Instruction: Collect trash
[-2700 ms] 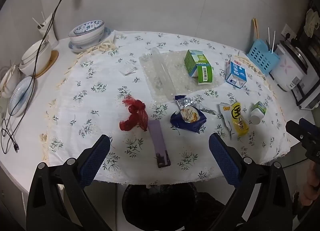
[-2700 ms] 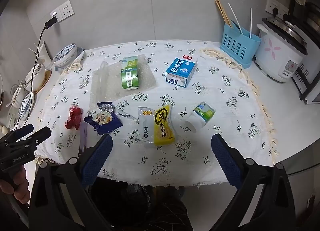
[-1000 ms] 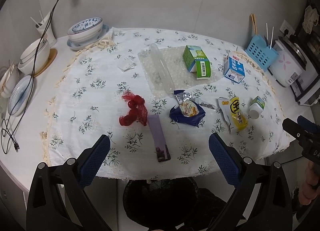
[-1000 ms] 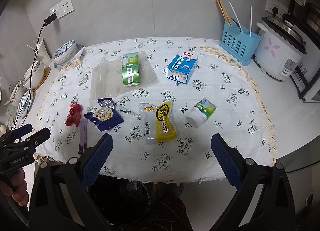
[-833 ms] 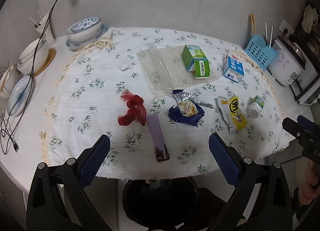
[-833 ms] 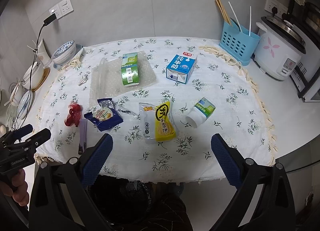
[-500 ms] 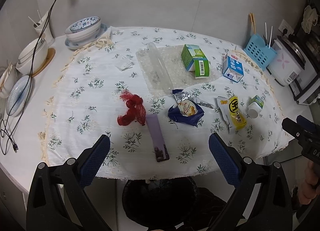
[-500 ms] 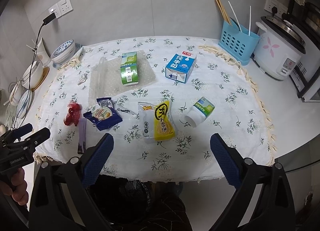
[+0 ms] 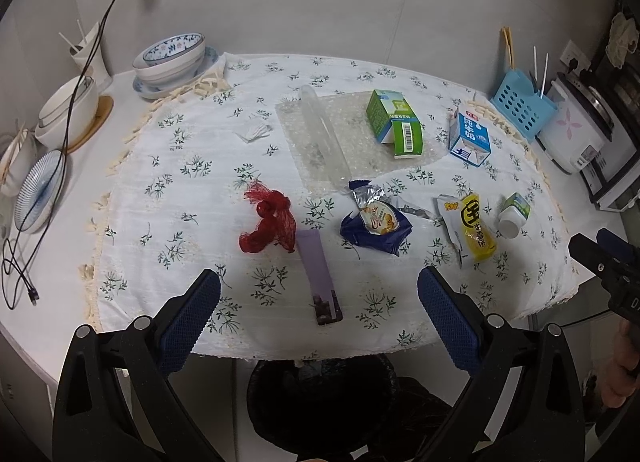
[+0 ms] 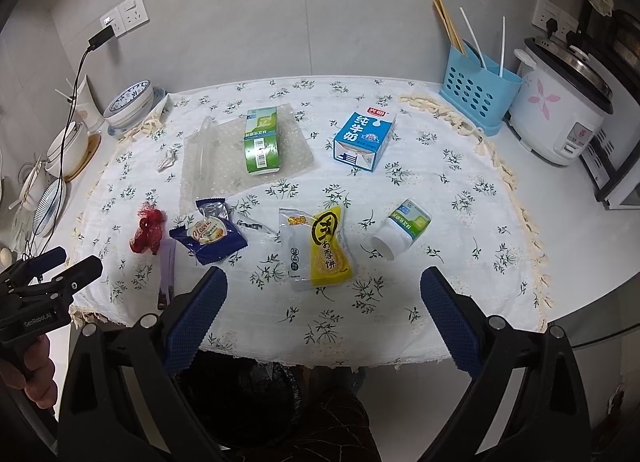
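Trash lies scattered on the flowered tablecloth (image 9: 172, 190): a red mesh net (image 9: 269, 223), a purple wrapper strip (image 9: 319, 276), a blue snack packet (image 9: 376, 227), a yellow-and-white packet (image 10: 320, 249), a small white bottle on its side (image 10: 401, 229), a green carton (image 9: 395, 128) on a clear bubble sheet (image 9: 320, 142), and a blue milk carton (image 10: 363, 135). My left gripper (image 9: 319, 318) stands open over the near table edge, nothing between its fingers. My right gripper (image 10: 323, 316) is open too, in front of the yellow packet. A black-lined bin (image 9: 320, 402) stands below the edge.
Bowls and plates (image 9: 170, 62) crowd the left counter with a black cable (image 9: 68, 130). A blue utensil basket (image 10: 478, 100) and a white rice cooker (image 10: 560, 118) stand at the right. A hand (image 10: 28, 378) holds the other gripper at the left of the right wrist view.
Both grippers have drawn back and risen slightly, so the table looks a little farther away. Nothing on the table has moved, and both jaws stay wide.
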